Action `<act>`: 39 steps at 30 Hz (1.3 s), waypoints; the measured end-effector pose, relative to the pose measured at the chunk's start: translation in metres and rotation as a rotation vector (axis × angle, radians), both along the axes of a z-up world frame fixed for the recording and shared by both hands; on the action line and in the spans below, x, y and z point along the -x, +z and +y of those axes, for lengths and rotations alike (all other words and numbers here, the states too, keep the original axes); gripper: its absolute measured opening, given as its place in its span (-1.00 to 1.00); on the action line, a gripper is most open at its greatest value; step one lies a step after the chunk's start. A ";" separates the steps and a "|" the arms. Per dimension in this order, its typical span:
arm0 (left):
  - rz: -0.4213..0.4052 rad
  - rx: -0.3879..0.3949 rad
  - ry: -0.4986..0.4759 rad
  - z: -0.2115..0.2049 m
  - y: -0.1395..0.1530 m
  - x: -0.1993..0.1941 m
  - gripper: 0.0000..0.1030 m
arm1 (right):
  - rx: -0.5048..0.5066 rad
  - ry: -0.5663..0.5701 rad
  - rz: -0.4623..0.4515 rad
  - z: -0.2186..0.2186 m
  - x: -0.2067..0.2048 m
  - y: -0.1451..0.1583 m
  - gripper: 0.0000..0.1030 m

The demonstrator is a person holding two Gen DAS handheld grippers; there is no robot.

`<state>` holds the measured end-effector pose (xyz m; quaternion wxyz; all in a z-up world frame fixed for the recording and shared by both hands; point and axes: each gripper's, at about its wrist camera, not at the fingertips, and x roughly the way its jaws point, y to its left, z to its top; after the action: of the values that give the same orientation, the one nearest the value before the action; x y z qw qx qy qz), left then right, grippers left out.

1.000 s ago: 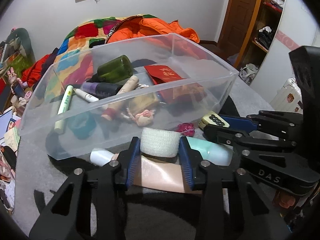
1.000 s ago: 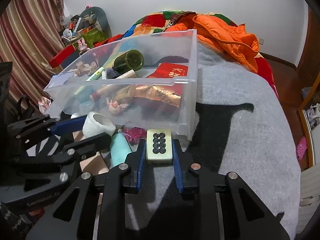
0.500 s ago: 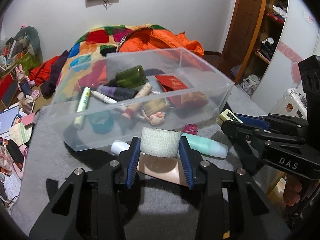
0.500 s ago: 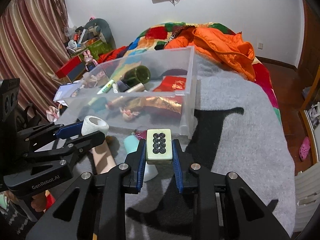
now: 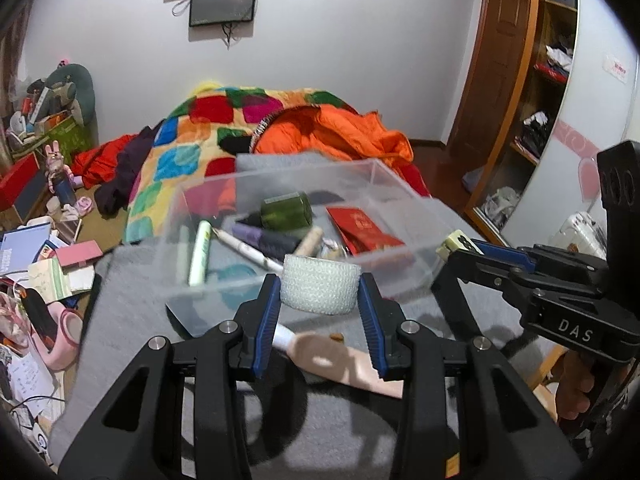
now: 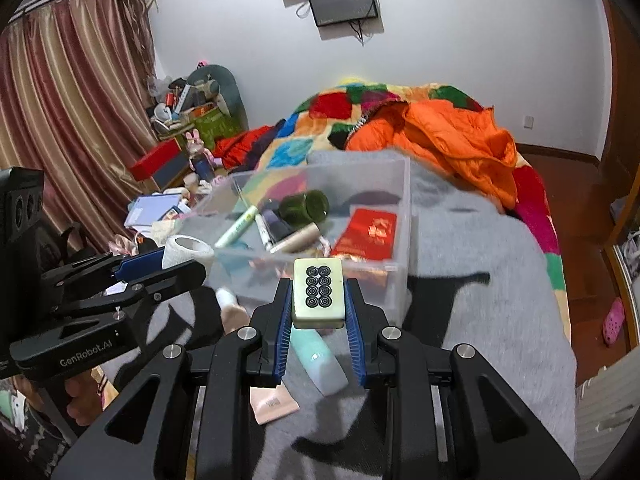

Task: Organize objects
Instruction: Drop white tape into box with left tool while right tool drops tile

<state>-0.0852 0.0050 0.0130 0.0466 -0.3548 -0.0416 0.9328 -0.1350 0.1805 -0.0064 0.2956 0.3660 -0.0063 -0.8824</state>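
Nearest the cameras, the left gripper (image 5: 319, 312) is clamping a white gauze roll (image 5: 319, 289) between its blue pads, jaws closed only to the roll's width, while the right gripper (image 6: 318, 314) is pinching a mahjong tile (image 6: 318, 293) in the same manner. Compared with one second ago, both loads are now riding clear above the grey blanket (image 6: 480, 320), and the pink tube (image 5: 344, 360) and mint bottle (image 6: 320, 360) are lying well beneath the jaws where earlier they sat close behind the held items. Beyond them, the clear bin (image 5: 404, 248) is appearing lower and smaller in each view than before, its open top now exposed, with a green bottle (image 5: 286, 210), a red packet (image 5: 362, 228) and a marker (image 5: 200, 252) resting inside. This lift is suggesting that both pieces are being carried up toward the bin rim for release; neither is over the opening yet. Farthest back, the patchwork quilt (image 6: 340, 108) and orange jacket (image 6: 448, 136) are looking unchanged.
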 end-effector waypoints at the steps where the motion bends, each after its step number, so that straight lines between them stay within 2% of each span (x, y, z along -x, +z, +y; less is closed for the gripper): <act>1: 0.007 -0.004 0.005 -0.003 0.003 0.001 -0.24 | 0.001 0.000 0.009 -0.001 0.001 0.003 -0.56; 8: 0.027 -0.009 0.037 -0.016 0.011 0.014 -0.24 | 0.002 -0.006 0.034 -0.010 0.017 0.013 -0.56; 16: 0.000 -0.017 0.071 -0.032 0.001 0.034 -0.24 | -0.015 -0.007 0.035 -0.024 0.037 0.013 -0.56; 25: -0.068 -0.018 0.095 -0.044 -0.025 0.056 -0.24 | -0.054 -0.001 -0.001 -0.043 0.059 -0.005 -0.56; 30: -0.095 -0.022 0.103 -0.051 -0.037 0.060 -0.24 | -0.114 -0.024 -0.012 -0.053 0.067 -0.022 -0.56; 39: -0.091 -0.024 0.087 -0.049 -0.034 0.056 -0.22 | -0.150 -0.011 0.008 -0.059 0.063 -0.024 -0.56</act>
<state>-0.1411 -0.0436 -0.0207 0.0081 -0.3943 -0.0701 0.9163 -0.1980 0.1217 -0.0308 0.2626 0.3835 0.0589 -0.8835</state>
